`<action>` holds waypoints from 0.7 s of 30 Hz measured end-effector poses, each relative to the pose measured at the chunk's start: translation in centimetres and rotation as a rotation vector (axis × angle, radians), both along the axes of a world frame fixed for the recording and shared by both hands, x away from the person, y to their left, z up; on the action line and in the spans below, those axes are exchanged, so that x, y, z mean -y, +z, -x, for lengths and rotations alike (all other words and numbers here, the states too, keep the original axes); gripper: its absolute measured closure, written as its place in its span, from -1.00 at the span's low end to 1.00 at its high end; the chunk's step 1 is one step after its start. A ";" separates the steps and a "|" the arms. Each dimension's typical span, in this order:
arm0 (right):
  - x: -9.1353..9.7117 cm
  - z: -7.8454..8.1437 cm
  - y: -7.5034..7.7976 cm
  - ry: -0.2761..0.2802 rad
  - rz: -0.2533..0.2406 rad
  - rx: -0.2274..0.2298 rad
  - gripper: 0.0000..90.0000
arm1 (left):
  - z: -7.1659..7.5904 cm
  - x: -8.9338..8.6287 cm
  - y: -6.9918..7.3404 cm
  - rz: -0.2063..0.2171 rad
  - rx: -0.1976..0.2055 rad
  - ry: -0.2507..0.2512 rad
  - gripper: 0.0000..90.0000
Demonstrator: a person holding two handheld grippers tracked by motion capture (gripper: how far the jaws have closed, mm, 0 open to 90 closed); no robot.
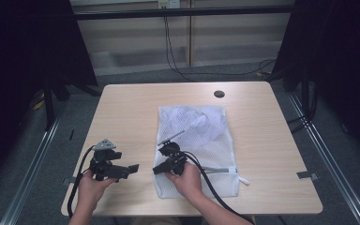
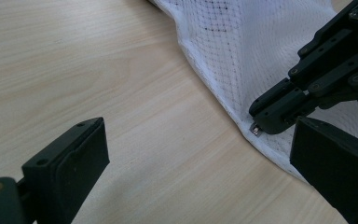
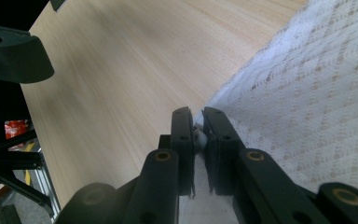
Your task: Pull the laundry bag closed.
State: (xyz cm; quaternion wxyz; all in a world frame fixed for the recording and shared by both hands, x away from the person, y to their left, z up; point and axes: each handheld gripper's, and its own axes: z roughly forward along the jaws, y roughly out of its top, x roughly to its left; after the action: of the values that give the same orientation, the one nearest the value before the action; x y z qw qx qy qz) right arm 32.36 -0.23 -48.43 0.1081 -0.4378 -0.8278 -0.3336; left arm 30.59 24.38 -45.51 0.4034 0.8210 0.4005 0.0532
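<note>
A white mesh bag (image 1: 201,131) lies flat on the wooden table (image 1: 131,108), with something pale bundled in its far end. My right gripper (image 1: 155,169) rests at the bag's near left edge. It is shut on a small metal piece (image 2: 255,129) of that edge, which sits pinched between the jaws in the right gripper view (image 3: 198,134). My left gripper (image 1: 133,168) sits on bare wood just left of the bag. Its jaws stand wide open with nothing between them (image 2: 198,140), and they point toward the right gripper (image 2: 279,109).
A round dark hole (image 1: 219,93) marks the table's far side. A grey strip (image 1: 218,169) crosses the bag's near end, ending in a white tab (image 1: 243,181). The right gripper's cable (image 1: 215,192) trails off the near edge. Bare wood surrounds the bag.
</note>
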 end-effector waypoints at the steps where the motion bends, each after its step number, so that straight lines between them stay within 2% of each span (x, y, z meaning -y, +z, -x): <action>1: 0.0 0.0 0.0 -0.002 -0.002 -0.003 0.83 | 0.0 0.0 0.0 0.000 -0.004 -0.004 -0.91; 5: 0.0 -0.1 -0.3 -0.007 -0.017 -0.015 0.80 | 0.0 0.0 0.0 0.003 -0.003 -0.004 -0.91; 8: -0.1 -0.2 -0.4 -0.011 -0.011 -0.026 0.77 | 0.0 0.0 0.0 0.006 -0.003 -0.003 -0.90; 15: 0.1 -0.1 0.0 -0.003 0.001 -0.012 0.85 | 0.0 0.1 -0.1 0.007 -0.014 -0.009 -0.90; 19: 0.4 -0.1 0.4 -0.014 -0.005 -0.006 0.85 | 0.0 0.3 -0.2 0.014 -0.029 -0.014 -0.90; 21: 0.5 -0.2 0.4 -0.015 -0.023 -0.009 0.85 | 0.0 0.4 -0.2 0.022 -0.040 -0.024 -0.90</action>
State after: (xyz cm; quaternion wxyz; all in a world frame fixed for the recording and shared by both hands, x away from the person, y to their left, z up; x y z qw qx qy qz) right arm 32.57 -0.77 -48.02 0.1143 -0.4441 -0.8203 -0.3418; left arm 30.57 23.98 -45.76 0.4051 0.8220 0.3992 0.0277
